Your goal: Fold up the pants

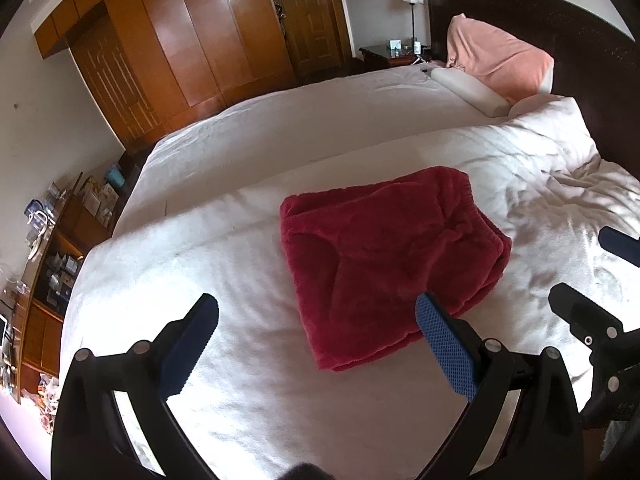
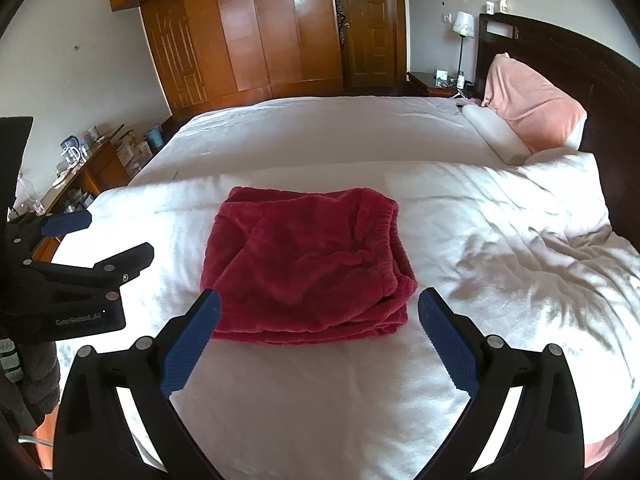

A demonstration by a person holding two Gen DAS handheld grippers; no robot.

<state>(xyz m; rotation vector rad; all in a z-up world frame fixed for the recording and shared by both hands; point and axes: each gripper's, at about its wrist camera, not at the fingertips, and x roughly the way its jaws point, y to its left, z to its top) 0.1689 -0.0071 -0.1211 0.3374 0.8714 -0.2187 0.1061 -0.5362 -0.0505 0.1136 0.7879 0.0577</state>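
Dark red fleece pants (image 1: 392, 256) lie folded into a thick rectangle on the white duvet (image 1: 240, 360), waistband towards the headboard. My left gripper (image 1: 316, 302) hovers open in front of the bundle's near left corner, its right finger (image 1: 444, 344) overlapping the pants' edge in the picture. In the right wrist view the same pants (image 2: 304, 264) sit straight ahead. My right gripper (image 2: 320, 297) is open just in front of their near edge and holds nothing. Each view shows the other gripper at its side: the right gripper (image 1: 592, 270) and the left gripper (image 2: 108, 236), both with fingers apart.
A pink pillow (image 2: 532, 112) and a white bolster (image 2: 496, 136) rest against the dark headboard (image 2: 560, 48). The duvet is rumpled at the right (image 2: 540, 260). A wooden wardrobe (image 2: 248, 28), a nightstand with a lamp (image 2: 464, 24) and a cluttered sideboard (image 2: 80, 176) surround the bed.
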